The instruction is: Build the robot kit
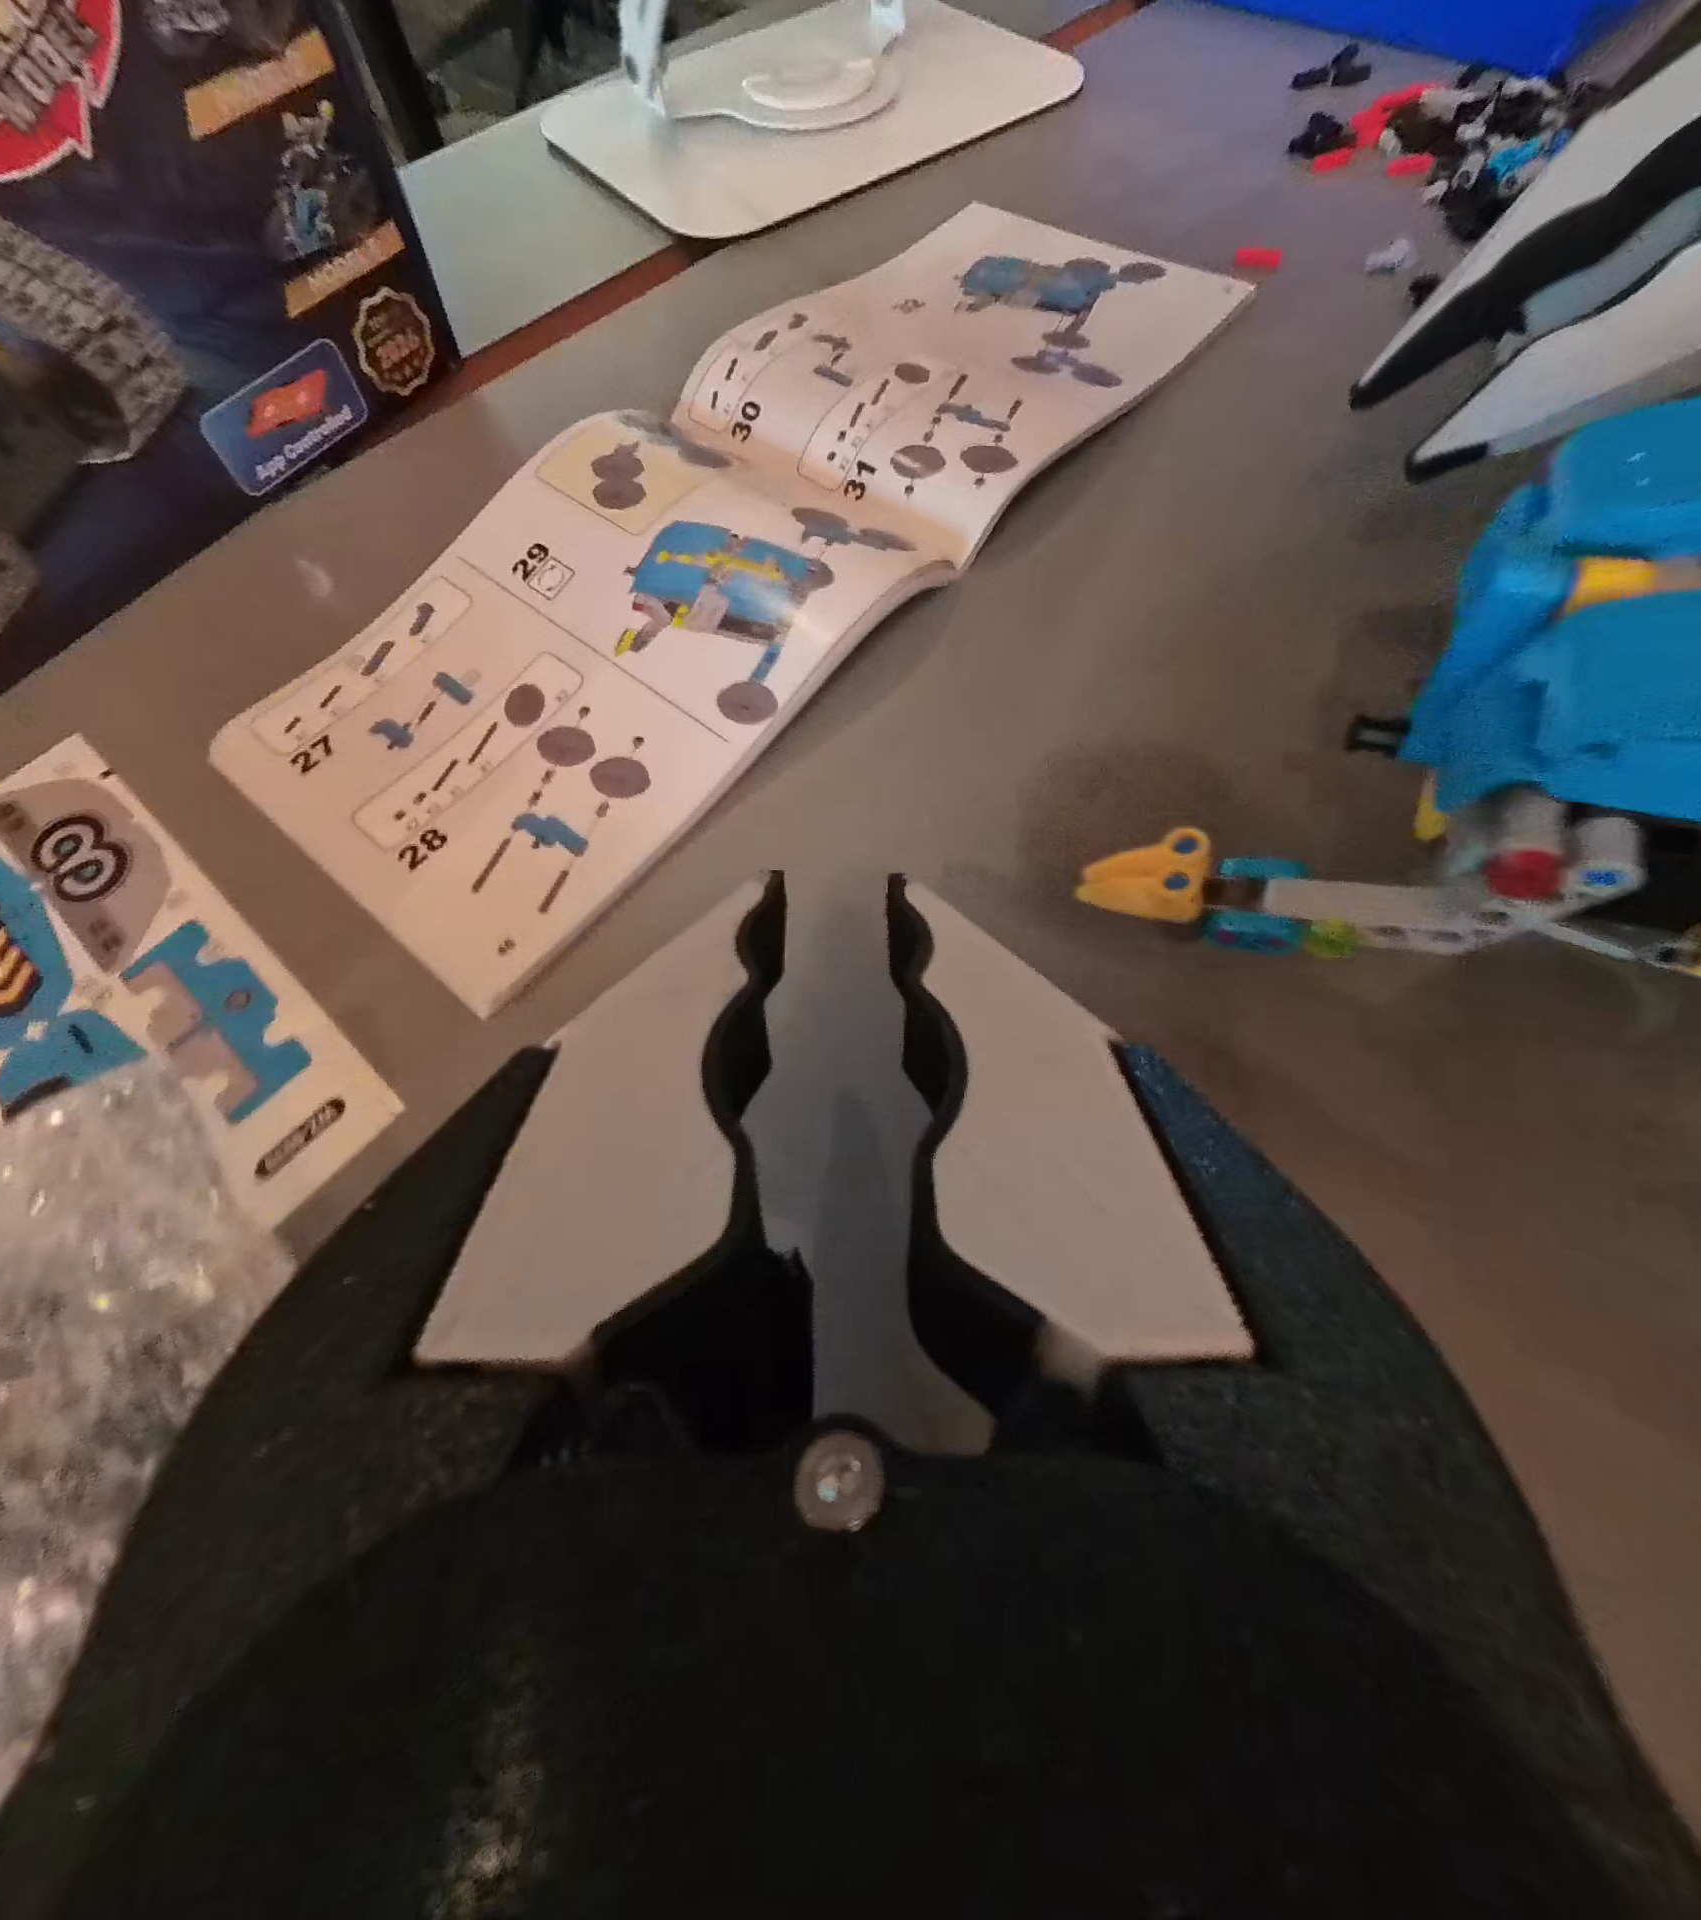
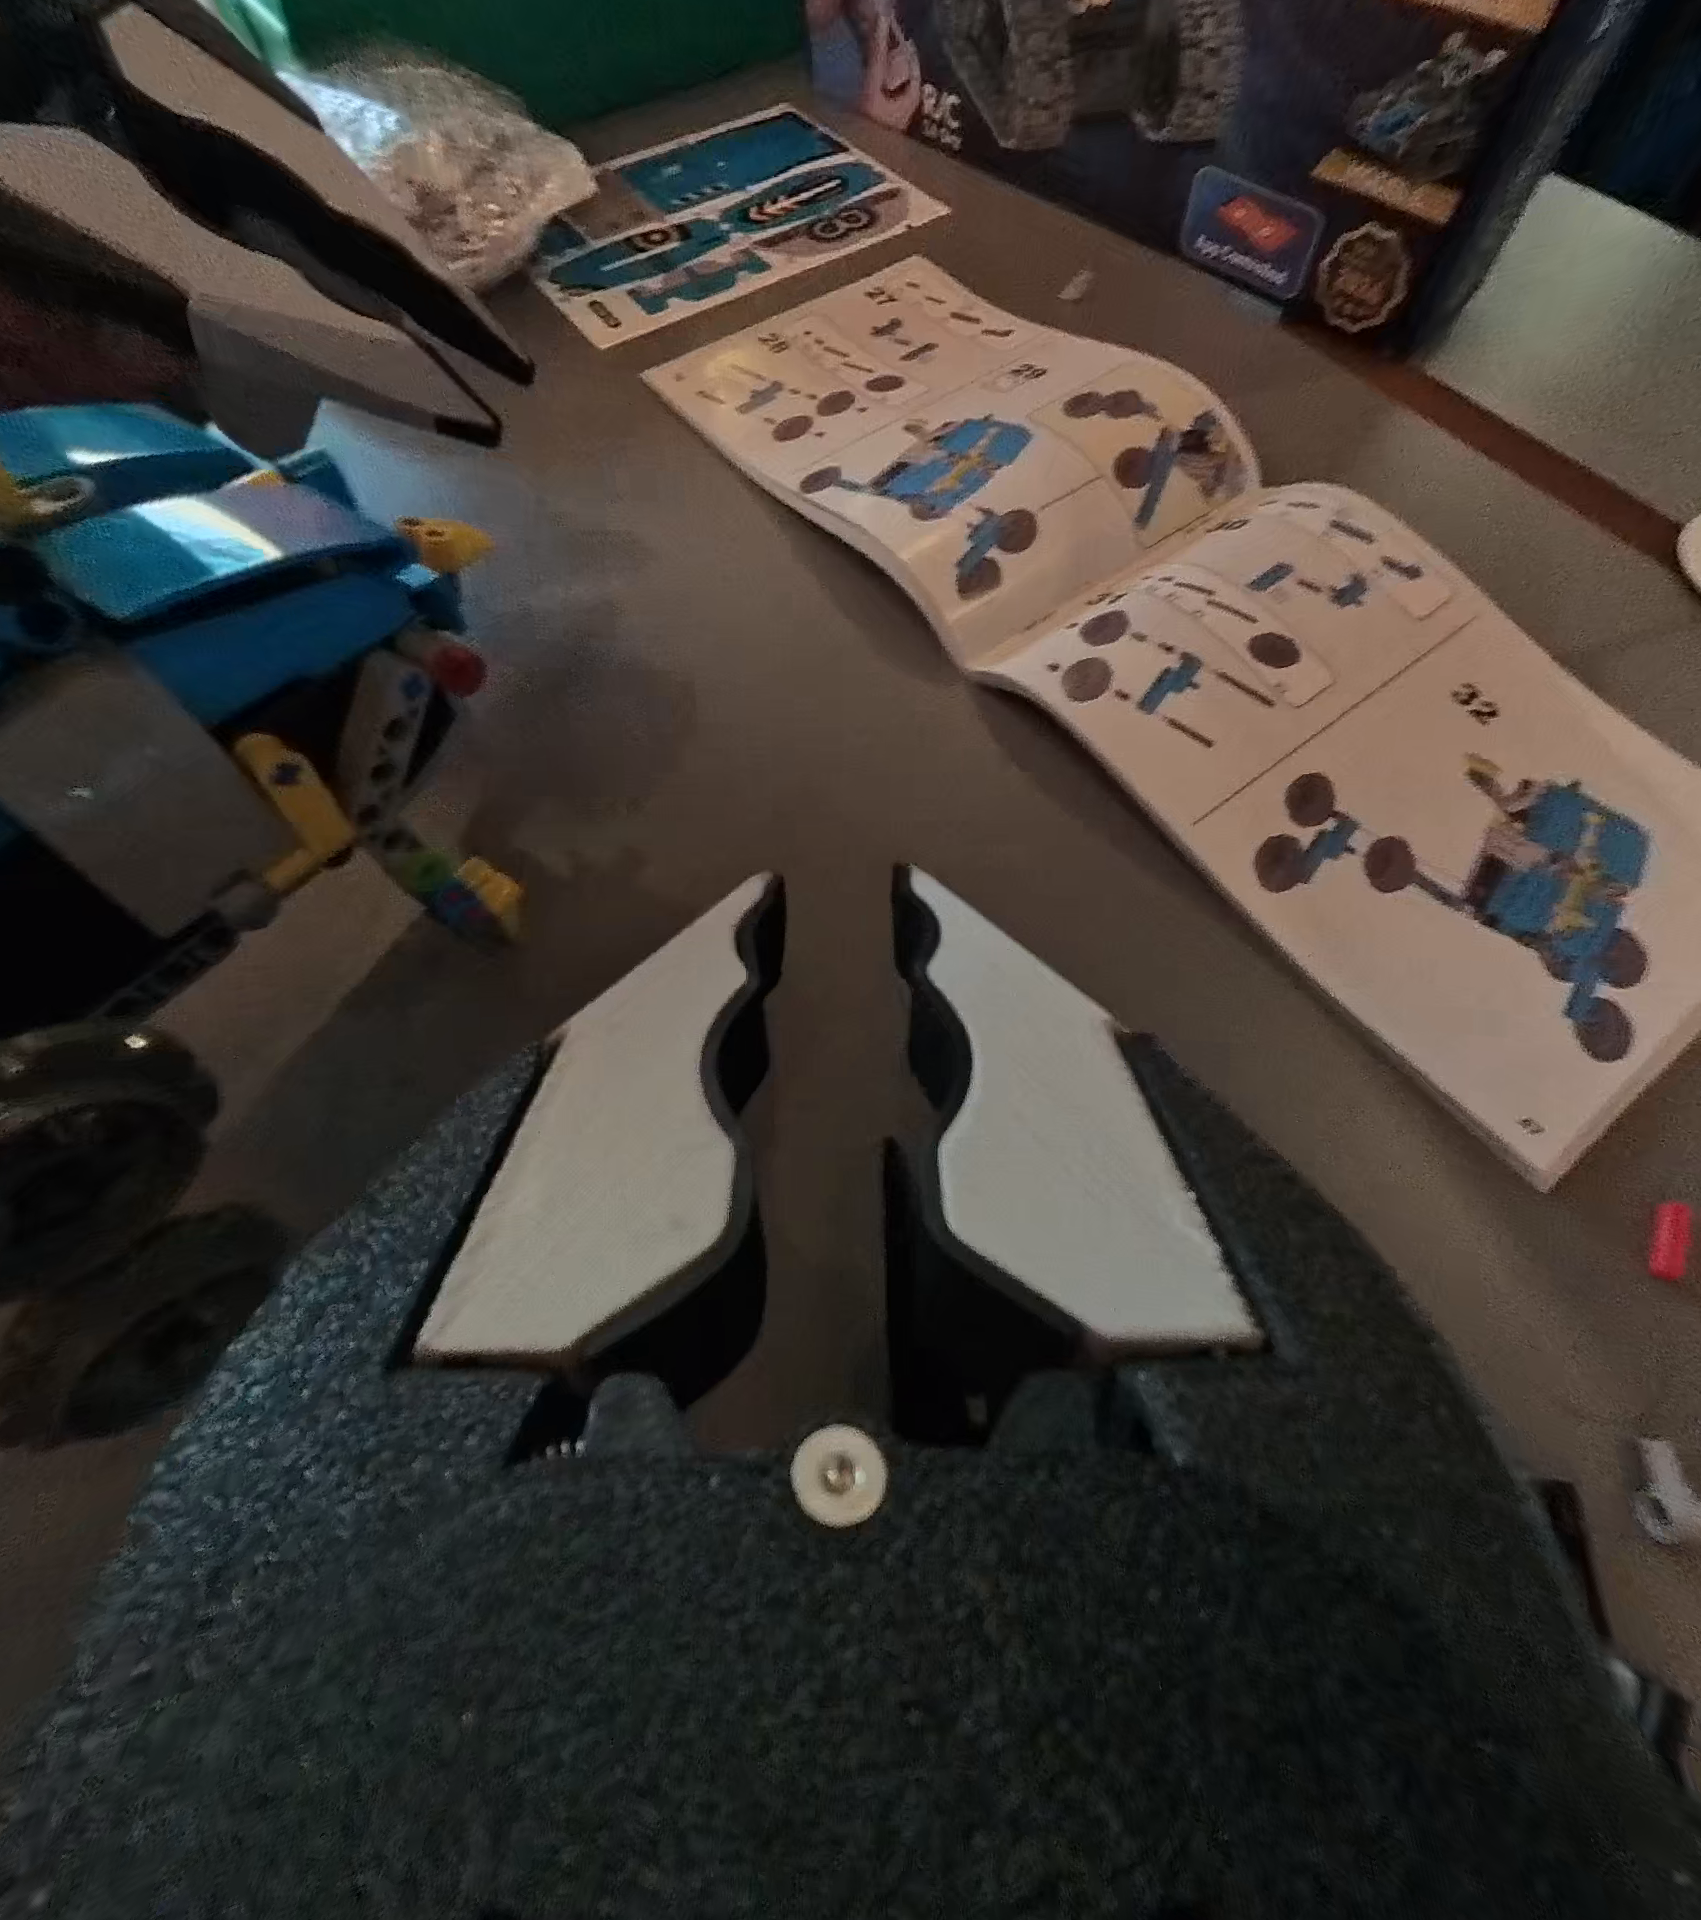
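Left wrist view: the left gripper [image 1: 833, 883] hovers over the grey table [image 1: 1189, 1195], its jaws a narrow gap apart and empty, nearest the open instruction booklet [image 1: 721, 582]. A sticker sheet [image 1: 98, 977] lies toward the near left edge; a blue brick vehicle [image 1: 1635, 665] stands right.

Right wrist view: the right gripper [image 2: 838, 878] hangs slightly parted, holding nothing, between the vehicle [image 2: 98, 665] and the booklet [image 2: 1241, 727]; a red brick [image 2: 1669, 1252] lies just beside the booklet.

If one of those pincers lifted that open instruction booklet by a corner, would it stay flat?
Probably not. The instruction booklet looks like thin paper, its pages already bowing up at the spine, so it would likely droop. Pushed, it may slide easily on the smooth table.
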Demonstrator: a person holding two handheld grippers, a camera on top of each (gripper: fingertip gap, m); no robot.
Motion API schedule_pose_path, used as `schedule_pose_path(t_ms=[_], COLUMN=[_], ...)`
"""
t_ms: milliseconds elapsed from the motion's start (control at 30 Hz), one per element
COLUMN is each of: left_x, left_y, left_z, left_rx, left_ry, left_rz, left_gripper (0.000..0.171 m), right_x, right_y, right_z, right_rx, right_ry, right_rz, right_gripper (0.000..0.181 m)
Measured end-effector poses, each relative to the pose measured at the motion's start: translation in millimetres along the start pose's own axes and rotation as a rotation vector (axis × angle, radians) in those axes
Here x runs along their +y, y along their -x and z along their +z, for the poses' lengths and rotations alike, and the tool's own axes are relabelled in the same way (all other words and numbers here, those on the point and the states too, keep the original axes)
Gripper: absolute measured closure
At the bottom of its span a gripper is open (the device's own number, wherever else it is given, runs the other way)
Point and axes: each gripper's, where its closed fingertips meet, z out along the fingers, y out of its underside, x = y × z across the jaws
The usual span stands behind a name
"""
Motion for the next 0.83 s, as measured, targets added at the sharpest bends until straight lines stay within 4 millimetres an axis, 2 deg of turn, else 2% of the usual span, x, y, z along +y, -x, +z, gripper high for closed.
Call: schedule_pose_path(t_ms=[100, 233, 367, 633, 833], left_x=[14.3, 27.4, 24.5, 37.0, 40.3], left_y=[17.2, 18.8, 21.5, 24.5, 20.6], left_z=[12.2, -3.2, -13.5, -5.9, -3.5], left_rx=[-0.037, -0.027, -0.013, 0.085, 0.074], left_ry=[0.092, 0.104, 0.073, 0.13, 0.158], left_rz=[-0.064, -0.134, -0.174, -0.332, -0.285], left_gripper=[0.153, 0.153, 0.153, 0.152, 0.152], right_x=[-0.1, 2.5, 13.0, 17.9, 19.4], right_y=[-11.0, -13.7, -22.3, -18.8, -16.5], right_z=[2.2, 7.4, 14.9, 21.6, 22.5], right_rx=[0.058, 0.034, 0.059, 0.015, -0.002], right_ry=[-0.008, -0.008, 0.034, 0.08, 0.091], right_rz=[-0.017, 0.027, 0.013, 0.015, 0.014], right_gripper=[0.159, 0.152, 0.146, 0.141, 0.139])
